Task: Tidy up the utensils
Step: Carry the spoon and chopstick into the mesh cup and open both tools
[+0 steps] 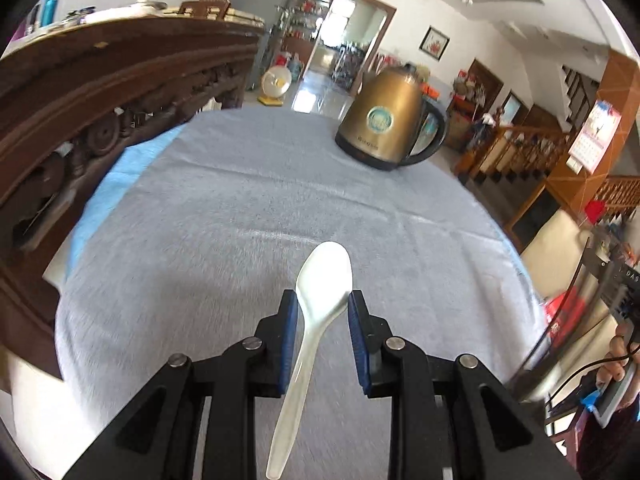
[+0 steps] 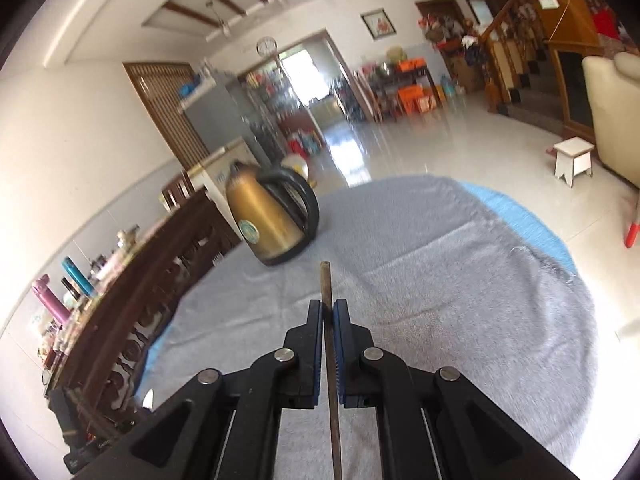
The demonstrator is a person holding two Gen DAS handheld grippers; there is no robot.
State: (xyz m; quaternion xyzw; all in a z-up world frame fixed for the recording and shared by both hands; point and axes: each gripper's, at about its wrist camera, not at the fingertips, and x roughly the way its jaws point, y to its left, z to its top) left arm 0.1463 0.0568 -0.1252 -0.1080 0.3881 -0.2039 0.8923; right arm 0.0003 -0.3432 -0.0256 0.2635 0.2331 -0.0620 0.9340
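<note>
My left gripper point(image 1: 322, 304) is shut on a white plastic spoon point(image 1: 326, 276). The spoon's bowl sticks out past the blue pads and its handle runs back between the fingers, all held above the grey cloth point(image 1: 240, 220) on the round table. In the right wrist view, my right gripper point(image 2: 328, 308) is shut on a thin brown chopstick point(image 2: 325, 280), whose tip pokes forward past the pads, above the same grey cloth point(image 2: 460, 280).
A gold electric kettle point(image 1: 384, 120) point(image 2: 264, 220) with a black handle stands at the table's far side. Dark carved wooden furniture point(image 1: 100, 100) borders the table on one side. A person's hand point(image 1: 616, 360) shows at the right edge. A white stool point(image 2: 572, 160) stands on the tiled floor.
</note>
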